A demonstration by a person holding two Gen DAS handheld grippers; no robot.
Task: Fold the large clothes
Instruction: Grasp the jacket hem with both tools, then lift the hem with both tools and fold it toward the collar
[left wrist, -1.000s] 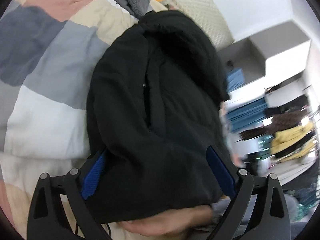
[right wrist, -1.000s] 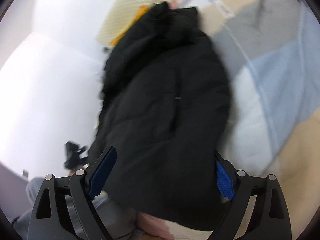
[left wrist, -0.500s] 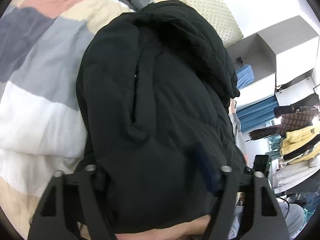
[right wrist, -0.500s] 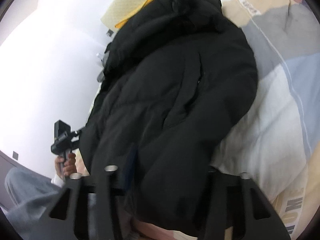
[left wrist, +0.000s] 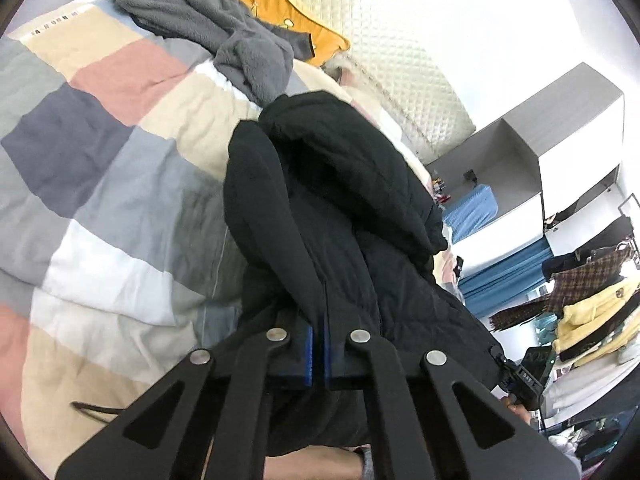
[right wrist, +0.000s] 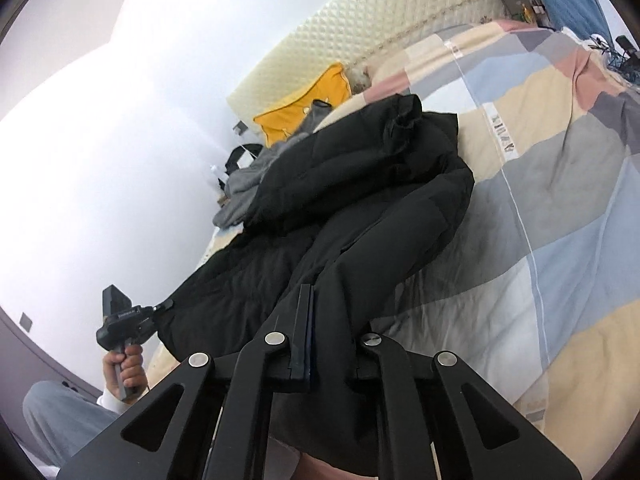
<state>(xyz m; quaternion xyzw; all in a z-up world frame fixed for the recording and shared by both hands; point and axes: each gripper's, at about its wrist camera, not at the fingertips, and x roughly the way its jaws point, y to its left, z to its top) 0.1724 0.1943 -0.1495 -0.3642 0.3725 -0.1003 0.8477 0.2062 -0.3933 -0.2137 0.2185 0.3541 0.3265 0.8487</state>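
Clamping 2 closed sets of jaws, black coat (left wrist: pixel 340 208) drapes checked quilt (left wrist: pixel 100 152).

Bulky black padded coat (left wrist: pixel 340 216) fills the space straight ahead of both grippers, draped lengthwise down the patchwork quilt (left wrist: pixel 100 168). Bare quilt lies open to the coat's left in the left wrist view and to its right (right wrist: pixel 552 208) in the right wrist view. Beyond the coat's far end, a crumpled grey fleece garment (left wrist: pixel 224 36) and a mustard-yellow cushion (left wrist: pixel 280 4) crowd the way to the quilted cream headboard (left wrist: pixel 400 60).

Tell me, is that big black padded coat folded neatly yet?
No. The black padded coat lies bunched on the patchwork quilt, both grippers pinching its edge.
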